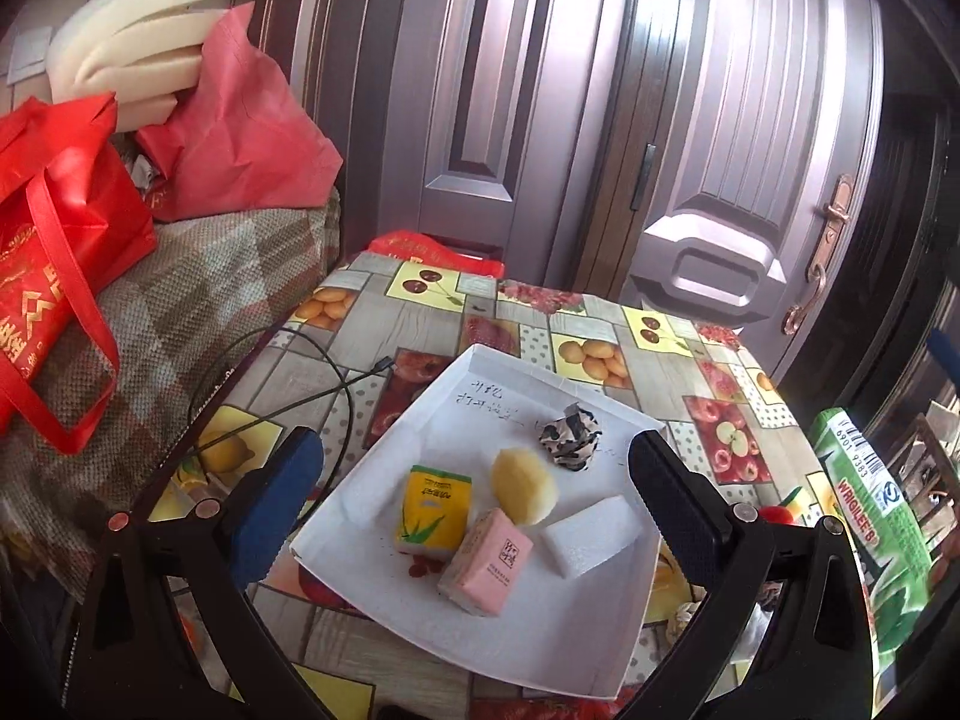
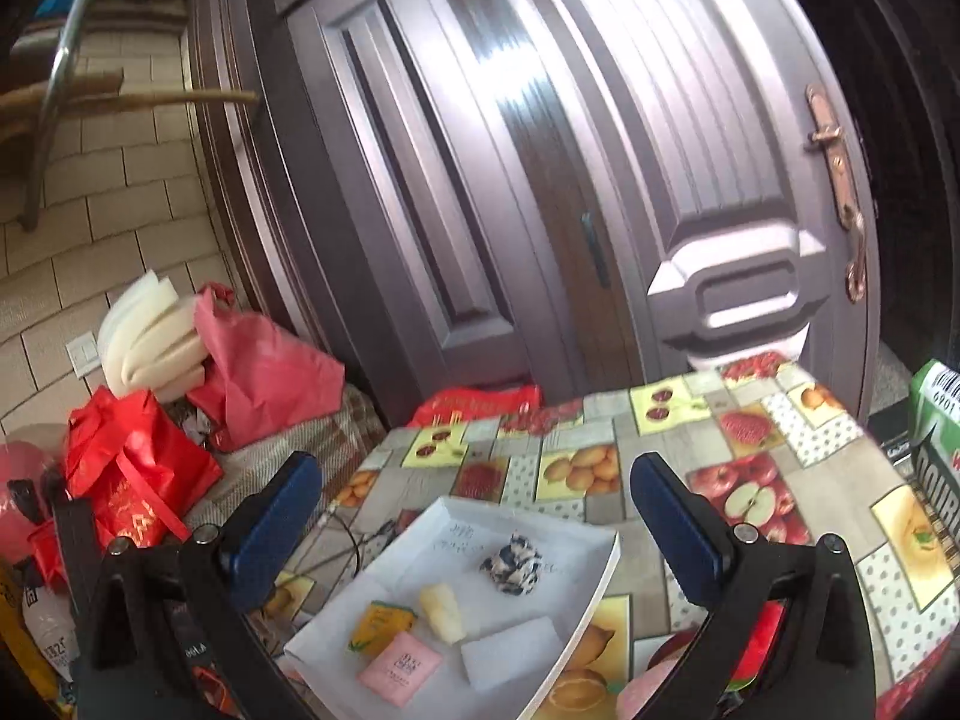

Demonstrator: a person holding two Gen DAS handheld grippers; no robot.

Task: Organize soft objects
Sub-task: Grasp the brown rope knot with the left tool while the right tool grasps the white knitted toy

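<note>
A shallow white tray (image 1: 540, 648) (image 2: 600, 594) lies on the fruit-patterned tablecloth (image 1: 660, 360) (image 2: 600, 420). In it sit a yellow tissue pack (image 1: 431, 510) (image 2: 382, 624), a pink tissue pack (image 1: 486, 561) (image 2: 399, 669), a pale yellow sponge (image 1: 523, 485) (image 2: 443, 611), a white foam block (image 1: 594, 533) (image 2: 513, 651) and a crumpled black-and-white cloth (image 1: 570, 437) (image 2: 510, 564). My left gripper (image 1: 474, 498) stands open above the tray, its jaws wide apart, nothing between them. My right gripper (image 2: 474, 510) is open too, raised over the tray's far edge and holding nothing.
Red bags (image 1: 54, 276) (image 2: 132, 480) and white foam strips (image 1: 126, 48) (image 2: 150, 342) pile on a checked cover at the left. A black cable (image 1: 336, 384) lies beside the tray. A green gum box (image 1: 870, 516) (image 2: 936, 438) stands at the right. A closed door (image 1: 720, 150) (image 2: 600, 150) is behind the table.
</note>
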